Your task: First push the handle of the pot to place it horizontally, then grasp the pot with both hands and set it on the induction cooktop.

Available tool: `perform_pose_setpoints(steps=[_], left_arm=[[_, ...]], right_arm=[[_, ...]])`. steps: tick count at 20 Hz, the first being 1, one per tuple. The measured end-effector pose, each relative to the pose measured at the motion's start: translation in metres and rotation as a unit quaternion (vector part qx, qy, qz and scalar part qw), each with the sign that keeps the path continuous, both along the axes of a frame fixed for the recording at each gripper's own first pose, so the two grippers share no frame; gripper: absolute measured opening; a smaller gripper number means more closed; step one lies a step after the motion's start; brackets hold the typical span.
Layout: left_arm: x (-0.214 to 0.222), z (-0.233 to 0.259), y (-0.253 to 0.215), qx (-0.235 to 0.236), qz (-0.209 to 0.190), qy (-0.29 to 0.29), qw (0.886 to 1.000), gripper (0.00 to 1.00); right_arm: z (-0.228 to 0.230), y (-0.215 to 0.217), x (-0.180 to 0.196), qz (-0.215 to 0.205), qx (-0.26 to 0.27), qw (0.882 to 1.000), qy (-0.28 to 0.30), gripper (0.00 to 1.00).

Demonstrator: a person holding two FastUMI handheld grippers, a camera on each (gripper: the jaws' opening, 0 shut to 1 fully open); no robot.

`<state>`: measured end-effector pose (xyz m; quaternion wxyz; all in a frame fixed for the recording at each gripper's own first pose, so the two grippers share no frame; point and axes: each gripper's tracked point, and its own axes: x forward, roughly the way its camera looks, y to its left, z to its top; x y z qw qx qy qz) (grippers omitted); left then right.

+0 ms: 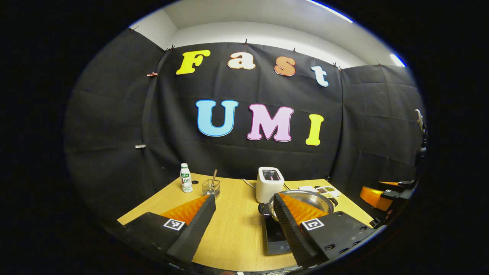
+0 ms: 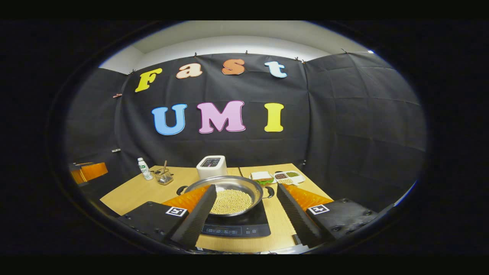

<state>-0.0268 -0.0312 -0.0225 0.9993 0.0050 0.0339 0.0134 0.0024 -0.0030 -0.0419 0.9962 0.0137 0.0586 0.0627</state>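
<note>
Pot (image 2: pixel 233 196) sits on the induction cooktop (image 2: pixel 237 226) on the bench (image 2: pixel 130 194), full of little yellow beans. Its small handles stick out to each side. Left hand-held gripper (image 1: pixel 244 208) hangs above the bench with its fingers wide apart, holding nothing. Right hand-held gripper (image 2: pixel 246 200) is wide too, holding nothing, with the pot between its fingers farther off. A white toaster (image 2: pixel 211 166) stands behind the pot.

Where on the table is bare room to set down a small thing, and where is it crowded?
Bare wood lies in front of the bottle and the wire basket, left of the induction cooktop. A narrower strip of table runs right of the cooktop. The back is crowded: toaster, sandwich and compartment tray sit close behind the pot.
</note>
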Motion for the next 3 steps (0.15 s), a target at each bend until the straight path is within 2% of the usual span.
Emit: perform_pose_setpoints(steps=[3], left_arm=[[-0.0008, 0.0042, 0.0022, 0.013, 0.002, -0.003, 1.000, 0.95]], right_arm=[[0.0143, 0.0051, 0.0078, 0.002, -0.001, 1.000, -0.019, 0.98]])
